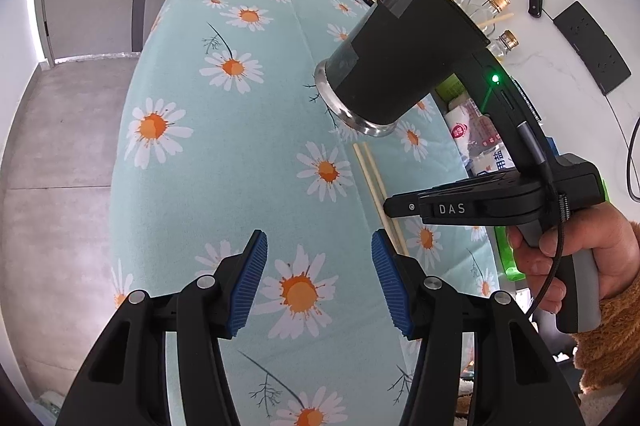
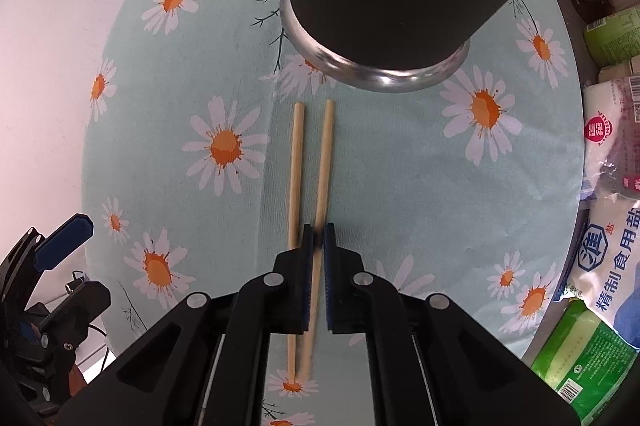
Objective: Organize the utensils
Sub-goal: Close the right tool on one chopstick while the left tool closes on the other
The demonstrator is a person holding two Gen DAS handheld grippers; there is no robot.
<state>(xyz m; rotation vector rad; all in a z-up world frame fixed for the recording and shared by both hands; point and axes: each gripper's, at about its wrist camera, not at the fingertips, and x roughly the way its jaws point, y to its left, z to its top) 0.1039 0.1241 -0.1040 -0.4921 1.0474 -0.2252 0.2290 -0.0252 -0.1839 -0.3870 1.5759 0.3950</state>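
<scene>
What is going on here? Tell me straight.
A person is tidying chopsticks on a daisy-print tablecloth with a handheld gripper in each hand. The right gripper, pointing down, has shut on one chopstick of a pair; the other chopstick lies beside it, outside the pads. A black holder with a metal rim stands just beyond their tips, more chopsticks already in it. The left gripper hovers open, holding nothing.

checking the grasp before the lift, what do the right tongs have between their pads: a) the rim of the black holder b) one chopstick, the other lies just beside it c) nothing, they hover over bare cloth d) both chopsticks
b: in the right wrist view the right tongs are shut on the right chopstick, while the left chopstick passes outside the left pad on the daisy cloth.
</scene>
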